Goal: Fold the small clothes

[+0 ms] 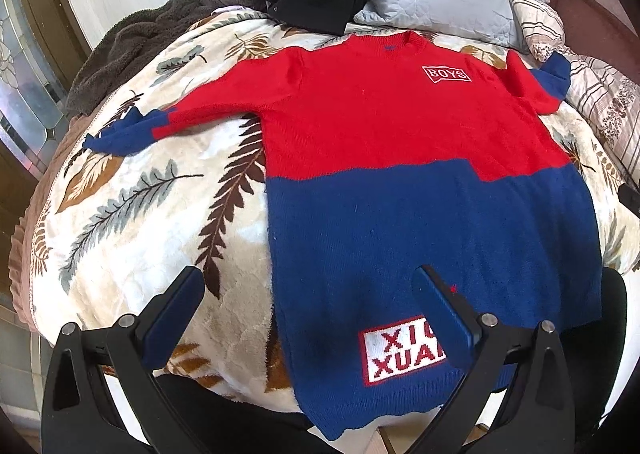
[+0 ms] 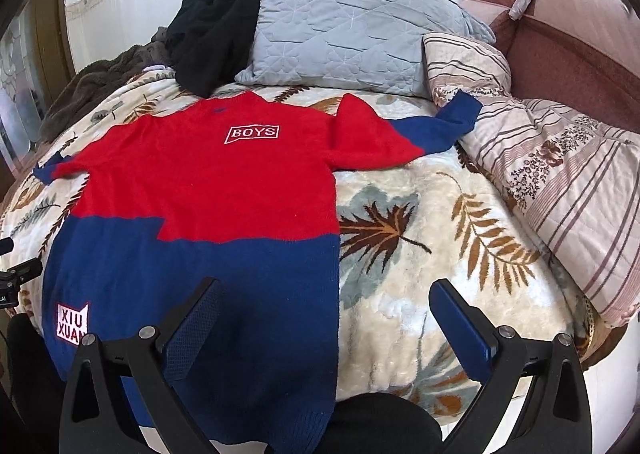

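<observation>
A small red and blue knit sweater (image 1: 400,158) lies flat and face up on a leaf-print blanket (image 1: 140,214), neck away from me, both sleeves spread out. It also shows in the right wrist view (image 2: 208,214). It carries a "BOYS" patch (image 2: 252,133) on the chest and a "XIU XUAN" patch (image 1: 400,350) near the hem. My left gripper (image 1: 308,286) is open and empty above the sweater's lower left edge. My right gripper (image 2: 326,294) is open and empty above the sweater's lower right edge.
At the far end lie a black garment (image 2: 212,38), a grey quilted pillow (image 2: 352,34) and a brown fleece throw (image 1: 132,42). A striped floral quilt (image 2: 560,182) lies on the right, with a brown sofa (image 2: 568,34) behind it.
</observation>
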`<action>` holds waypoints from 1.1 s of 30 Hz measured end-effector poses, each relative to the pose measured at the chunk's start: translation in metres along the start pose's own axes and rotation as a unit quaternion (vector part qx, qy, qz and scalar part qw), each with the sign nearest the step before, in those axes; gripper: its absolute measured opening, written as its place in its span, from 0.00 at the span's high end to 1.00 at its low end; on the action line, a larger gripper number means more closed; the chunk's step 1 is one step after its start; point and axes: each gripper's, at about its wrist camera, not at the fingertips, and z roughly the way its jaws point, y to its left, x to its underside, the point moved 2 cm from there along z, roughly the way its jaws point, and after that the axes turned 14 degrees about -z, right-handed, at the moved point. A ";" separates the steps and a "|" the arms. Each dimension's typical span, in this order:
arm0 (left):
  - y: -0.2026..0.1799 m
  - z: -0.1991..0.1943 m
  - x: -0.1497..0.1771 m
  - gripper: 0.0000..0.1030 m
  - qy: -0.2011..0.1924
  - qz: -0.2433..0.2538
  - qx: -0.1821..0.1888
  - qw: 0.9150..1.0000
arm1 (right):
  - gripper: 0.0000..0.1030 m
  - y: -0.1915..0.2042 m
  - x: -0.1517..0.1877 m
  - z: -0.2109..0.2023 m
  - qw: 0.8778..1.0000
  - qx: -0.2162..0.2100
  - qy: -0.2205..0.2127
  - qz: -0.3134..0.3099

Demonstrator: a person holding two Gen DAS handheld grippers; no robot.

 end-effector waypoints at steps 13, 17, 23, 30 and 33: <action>-0.002 0.005 0.001 0.00 0.012 0.000 0.004 1.000 | 0.00 -0.002 0.003 0.005 1.000 -0.006 0.009 0.004; -0.003 0.006 0.002 0.00 0.015 -0.001 0.006 1.000 | 0.01 -0.001 0.002 0.008 1.000 -0.007 0.010 0.001; -0.004 0.009 0.001 0.00 0.018 -0.002 0.005 1.000 | 0.01 0.001 0.004 0.011 1.000 -0.011 0.015 0.000; -0.004 0.011 0.002 0.00 0.021 -0.002 0.003 1.000 | 0.01 0.004 0.004 0.014 1.000 -0.021 0.018 -0.007; -0.005 0.012 0.002 0.00 0.022 -0.001 0.004 1.000 | 0.02 0.006 0.004 0.016 0.999 -0.030 0.017 -0.008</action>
